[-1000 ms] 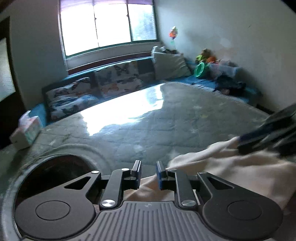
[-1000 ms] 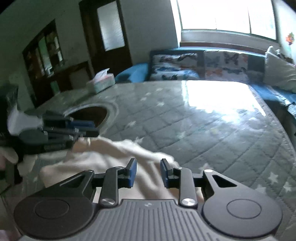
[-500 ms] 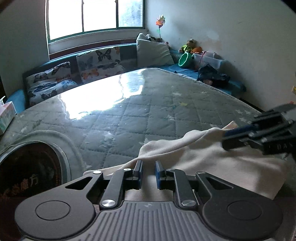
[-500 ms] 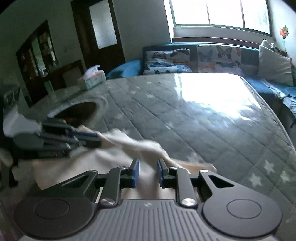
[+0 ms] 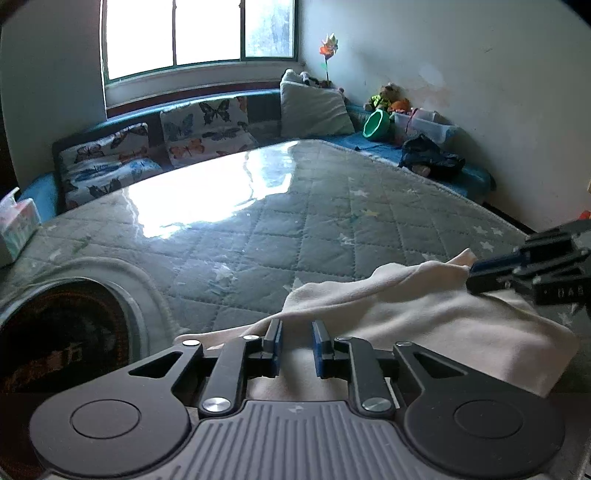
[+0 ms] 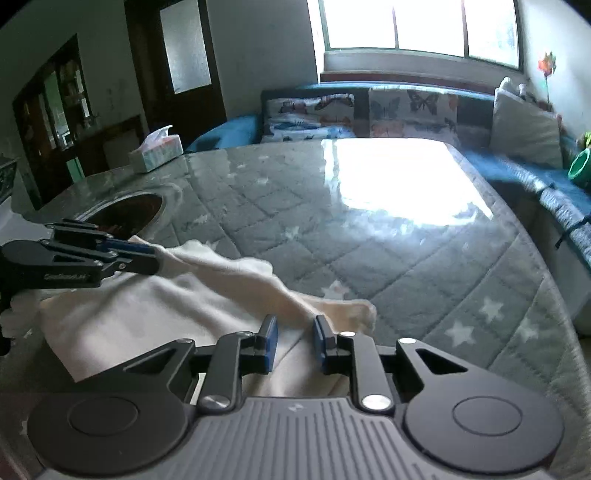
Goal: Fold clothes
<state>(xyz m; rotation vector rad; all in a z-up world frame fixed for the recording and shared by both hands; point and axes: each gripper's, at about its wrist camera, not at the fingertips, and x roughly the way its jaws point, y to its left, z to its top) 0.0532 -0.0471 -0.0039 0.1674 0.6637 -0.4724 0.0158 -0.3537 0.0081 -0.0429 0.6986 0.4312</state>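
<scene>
While both my grippers pinch the cream garment (image 5: 424,314) on the quilted table (image 5: 332,229), its long axis runs between them: left gripper (image 5: 296,345) clamps one end, right gripper (image 6: 292,345) the other (at 3 o'clock from the left, neither nearer), fold goes toward 12.

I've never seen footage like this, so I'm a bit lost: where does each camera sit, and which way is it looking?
Left wrist view: sits on the left hand-held gripper, looking along its fingers over the cream garment toward the window; the right hand-held gripper shows at right.
Right wrist view: sits on the right hand-held gripper, facing the same way; the left one shows at left.
Shared: garment, quilted table cover, tissue box, butterfly cushions.
</scene>
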